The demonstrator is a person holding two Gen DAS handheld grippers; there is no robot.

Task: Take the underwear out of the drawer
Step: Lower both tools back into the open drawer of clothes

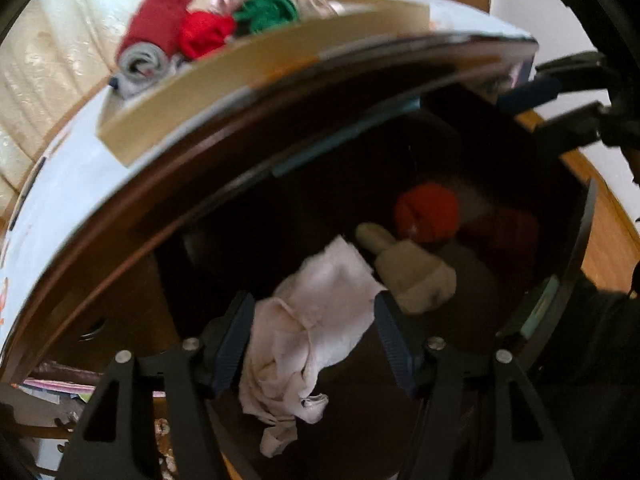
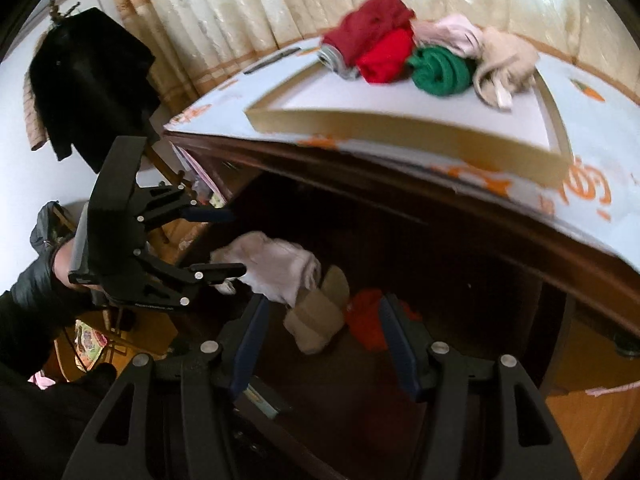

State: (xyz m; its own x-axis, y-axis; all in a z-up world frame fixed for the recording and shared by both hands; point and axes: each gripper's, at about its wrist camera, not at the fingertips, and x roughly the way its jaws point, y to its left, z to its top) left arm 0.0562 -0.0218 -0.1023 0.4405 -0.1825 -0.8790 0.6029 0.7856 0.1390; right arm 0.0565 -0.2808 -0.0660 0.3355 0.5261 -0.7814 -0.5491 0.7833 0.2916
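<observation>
Now left gripper [image 1: 314,336] around underwear [image 1: 304,336].

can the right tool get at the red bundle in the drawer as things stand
Probably yes. The right tool is open and empty, aimed into the drawer, and the red bundle lies just ahead between its fingers' line. Only the beige roll sits beside it, not over it.

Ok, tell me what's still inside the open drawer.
In the drawer: a pale pink garment between the left gripper fingers, a rolled beige piece and a bright red piece. The dark interior hides anything deeper or under them.
</observation>
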